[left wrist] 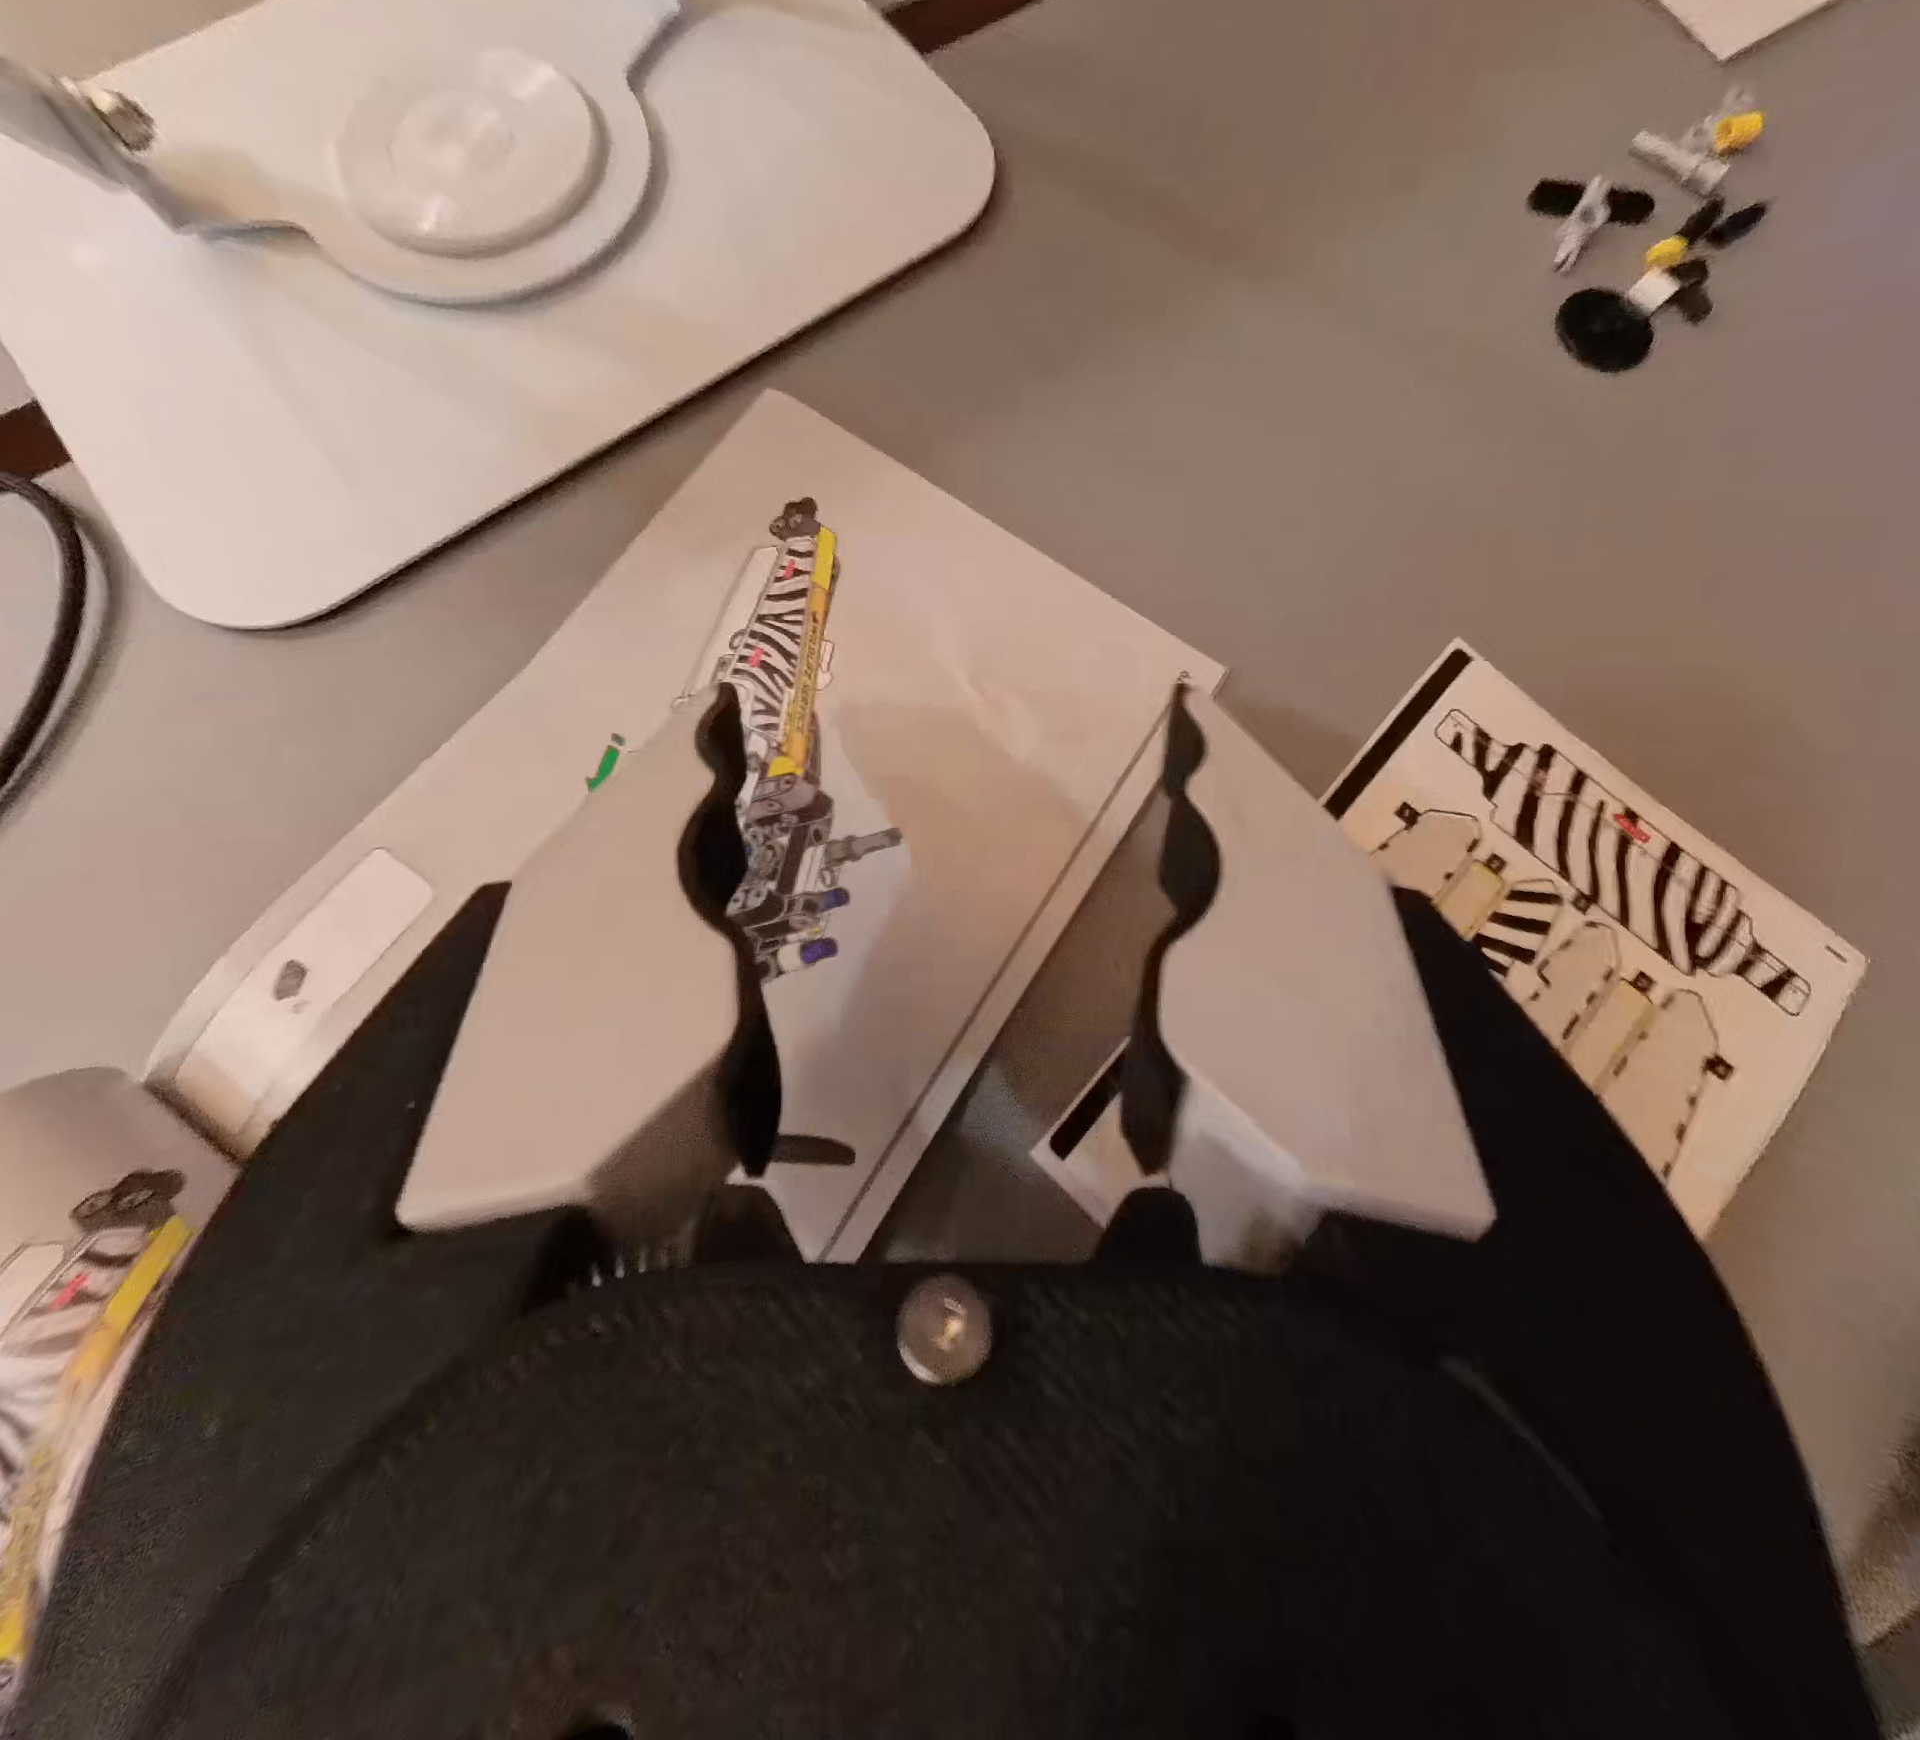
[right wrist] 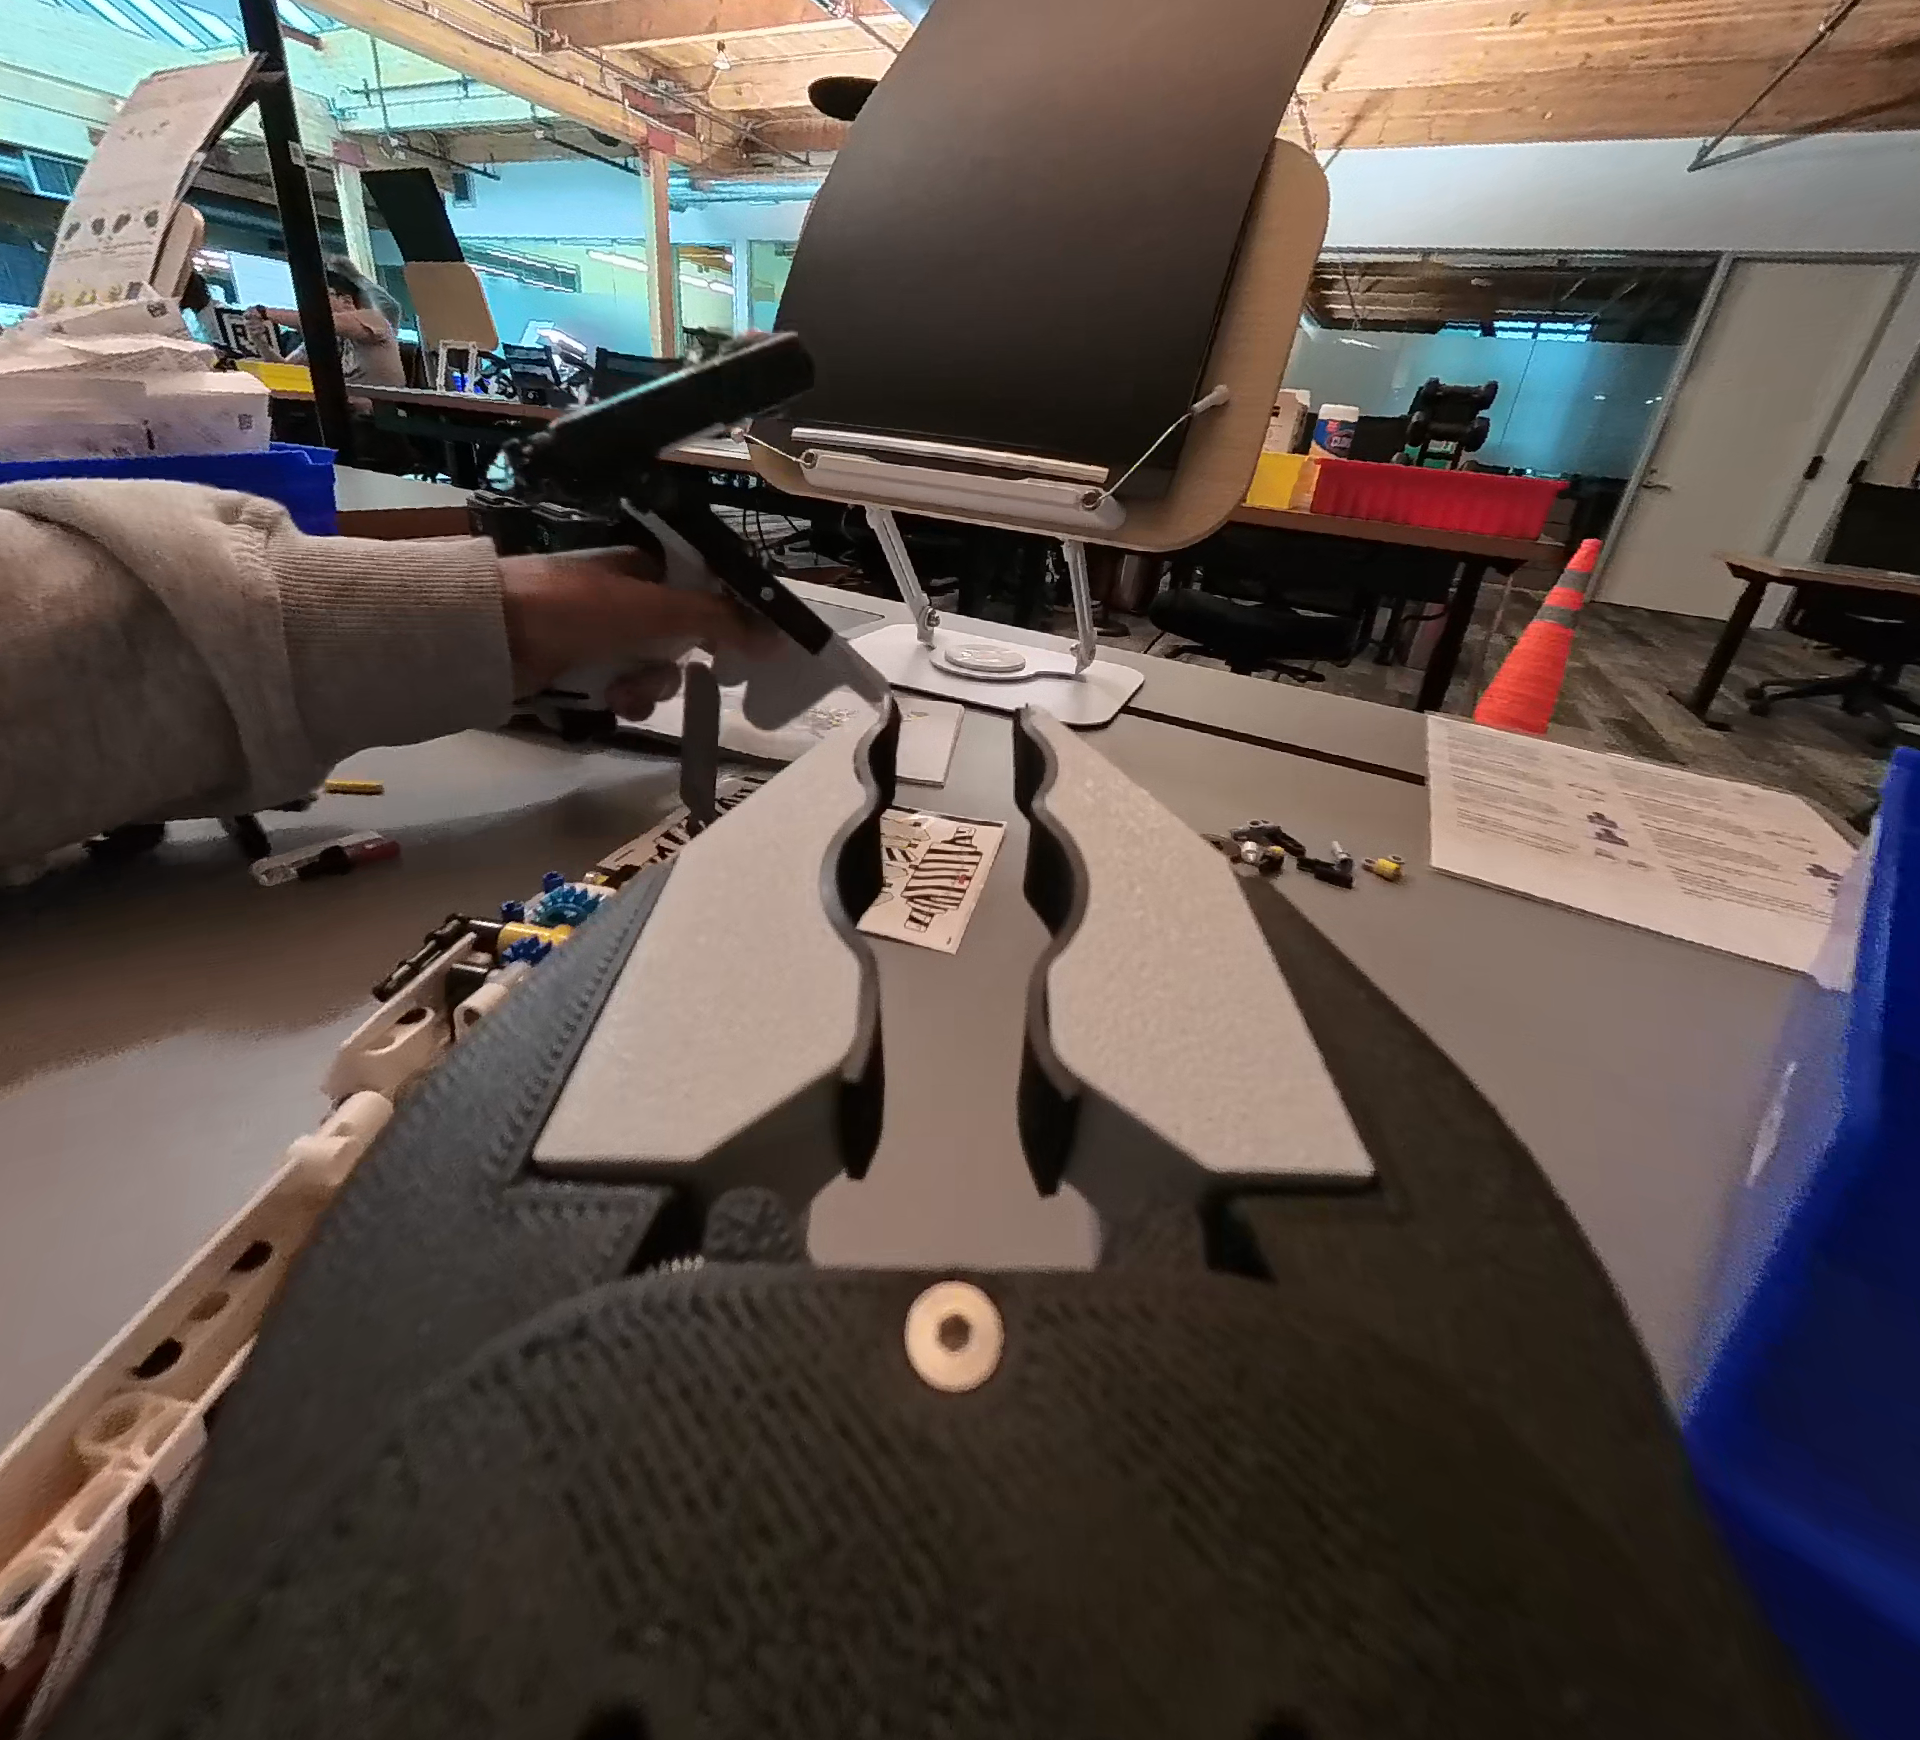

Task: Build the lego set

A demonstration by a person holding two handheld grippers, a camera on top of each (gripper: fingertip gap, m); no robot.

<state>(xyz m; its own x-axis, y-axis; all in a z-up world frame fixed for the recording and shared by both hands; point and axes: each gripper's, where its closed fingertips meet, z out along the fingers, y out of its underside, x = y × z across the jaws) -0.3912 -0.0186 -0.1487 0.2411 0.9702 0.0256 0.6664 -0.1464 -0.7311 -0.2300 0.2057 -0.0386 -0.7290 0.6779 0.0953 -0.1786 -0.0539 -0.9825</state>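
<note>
Hovering with jaws apart and empty, the left hand-held gripper (left wrist: 940,869) hangs over the open white instruction booklet (left wrist: 966,641) mid-surface; the loose black, grey and yellow lego pieces (left wrist: 1652,220) lie well apart toward the far right edge. The right hand-held gripper (right wrist: 956,869), also parted and empty, appears nearer them, the zebra-striped sticker sheet (right wrist: 935,875) between.

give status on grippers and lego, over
Left gripper open, empty, over instruction booklet. Right gripper open, empty. Loose lego pieces untouched on table; partial build beside right gripper. Nothing blocking.
</note>
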